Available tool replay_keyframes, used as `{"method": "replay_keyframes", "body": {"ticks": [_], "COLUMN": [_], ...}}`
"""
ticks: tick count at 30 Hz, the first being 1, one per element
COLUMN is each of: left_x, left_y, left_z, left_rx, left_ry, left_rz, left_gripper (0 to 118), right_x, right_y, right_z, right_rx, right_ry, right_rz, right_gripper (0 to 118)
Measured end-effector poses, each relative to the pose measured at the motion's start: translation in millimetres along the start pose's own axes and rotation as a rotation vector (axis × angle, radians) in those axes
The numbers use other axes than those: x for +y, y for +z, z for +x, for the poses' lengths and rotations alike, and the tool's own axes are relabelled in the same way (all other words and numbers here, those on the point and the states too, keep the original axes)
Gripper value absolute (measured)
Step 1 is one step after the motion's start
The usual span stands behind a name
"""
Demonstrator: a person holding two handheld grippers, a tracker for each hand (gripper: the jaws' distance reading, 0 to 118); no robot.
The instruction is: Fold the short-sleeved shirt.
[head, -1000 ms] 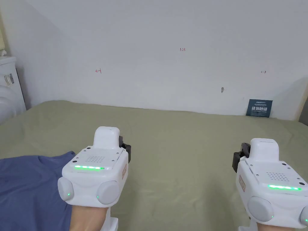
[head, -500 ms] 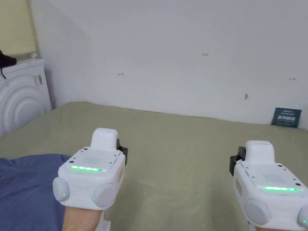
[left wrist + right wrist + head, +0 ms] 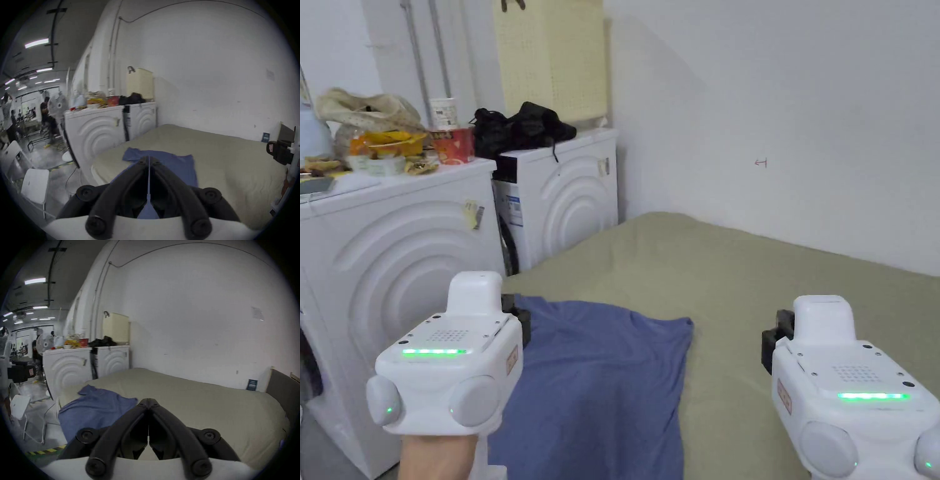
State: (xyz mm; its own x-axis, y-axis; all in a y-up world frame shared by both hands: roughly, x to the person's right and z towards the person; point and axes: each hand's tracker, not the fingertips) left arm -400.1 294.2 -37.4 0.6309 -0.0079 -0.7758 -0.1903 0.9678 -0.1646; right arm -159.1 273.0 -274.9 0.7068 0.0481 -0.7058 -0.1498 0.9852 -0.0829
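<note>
1. Shirt (image 3: pixel 600 387) first: the blue short-sleeved shirt lies spread on the olive-green bed (image 3: pixel 775 281), at the bed's left edge, on the side next to the washing machines. Its far hem reaches partway toward the bed's middle; one sleeve (image 3: pixel 88 390) points toward the machines.
2. My left tongs (image 3: pixel 148 160) hang in the air above the shirt's left part, jaws pressed together with only a hairline slit between them, nothing caught in them.
3. My right tongs (image 3: pixel 148 401) hover over bare bed cover, to the right of the shirt and well apart from it, jaws likewise together and empty.
4. Both white tong housings show a lit green strip on top in the head view.
5. Two white washing machines (image 3: pixel 406 250) stand side by side against the bed's left edge.
6. On the nearer machine sit food wrappers and a red cup (image 3: pixel 453 145); on the farther one lies a heap of black cloth (image 3: pixel 519 128), with a cream perforated basket (image 3: pixel 550 56) behind it.
7. A white wall (image 3: pixel 800 112) runs along the bed's far edge.
8. Past the machines, a standing fan (image 3: pixel 57 104) and some people show, blurred.
</note>
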Motion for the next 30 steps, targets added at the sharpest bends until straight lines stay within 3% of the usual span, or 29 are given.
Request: {"method": "replay_keyframes", "body": {"ticks": [7,16,20,27,30], "left_x": [-10,-17,-29,-76,-96], "left_y": [-7,-55,-121,-272,-312], "left_z": [-27,8,34,87,109], "left_rx": [0.038,-0.043,-0.097,-0.231,-0.249], "left_ry": [-0.014,-0.056,-0.081,-0.081,-0.168], "left_rz": [-0.028,-0.102,-0.195,-0.550,-0.645], "left_gripper": [3,3,4,4,4], "right_x": [-5,-22,-39,-79,-93], "right_y": [-4,-29,-52,-89,-100], "right_z": [-18,-12,-7,2,9], "right_rx": [0.044,0.030,0.020,0.015,0.013], "right_ry": [0.001,0.000,-0.016,-0.033,-0.034], "right_rz": [-0.015,-0.071,-0.116,-0.214,-0.257], "right_gripper": [1,1,1,1,1]}}
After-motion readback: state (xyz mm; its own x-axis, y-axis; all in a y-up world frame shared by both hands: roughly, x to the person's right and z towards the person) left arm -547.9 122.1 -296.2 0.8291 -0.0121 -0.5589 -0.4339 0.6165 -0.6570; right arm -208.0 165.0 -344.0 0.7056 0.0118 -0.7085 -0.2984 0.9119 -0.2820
